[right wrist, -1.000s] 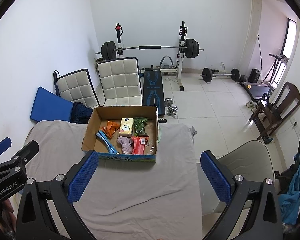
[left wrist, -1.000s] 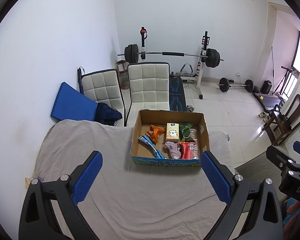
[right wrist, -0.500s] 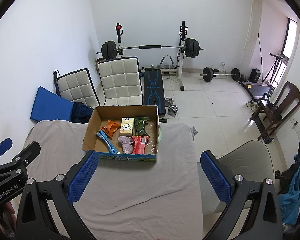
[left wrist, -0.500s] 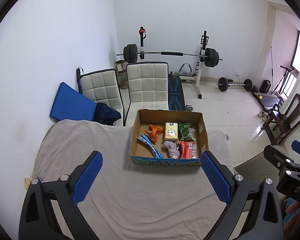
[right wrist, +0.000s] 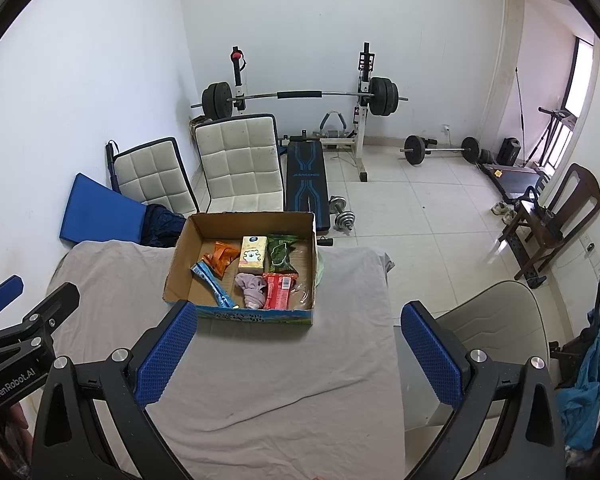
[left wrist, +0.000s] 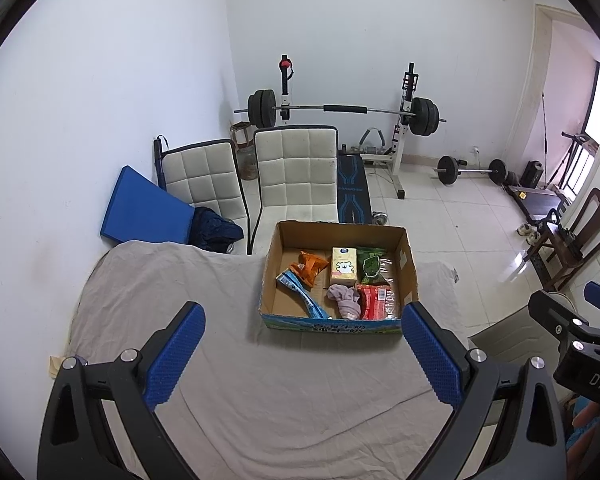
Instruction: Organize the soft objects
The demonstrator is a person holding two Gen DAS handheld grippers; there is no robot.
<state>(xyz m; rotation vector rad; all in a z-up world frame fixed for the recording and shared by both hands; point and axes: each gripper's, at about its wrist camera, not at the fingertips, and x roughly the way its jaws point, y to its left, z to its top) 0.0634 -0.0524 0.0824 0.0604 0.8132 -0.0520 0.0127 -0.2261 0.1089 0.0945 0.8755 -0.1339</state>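
One cardboard box point(left wrist: 407, 258) stands on the one cloth-covered worktop point(left wrist: 172, 280); inside it lie six soft things: one orange snack bag point(left wrist: 310, 266), one blue wrapper point(left wrist: 300, 290), one yellow tissue pack point(left wrist: 344, 266), one green packet point(left wrist: 371, 266), one red packet point(left wrist: 374, 301), and one mauve bundle of cloth point(left wrist: 345, 299). Two claws show, the left claw point(left wrist: 303, 356) and the right claw point(right wrist: 298, 354); behind the worktop stand two white quilted chairs point(left wrist: 296, 172), and one loaded barbell point(left wrist: 342, 109) rests on its rack.
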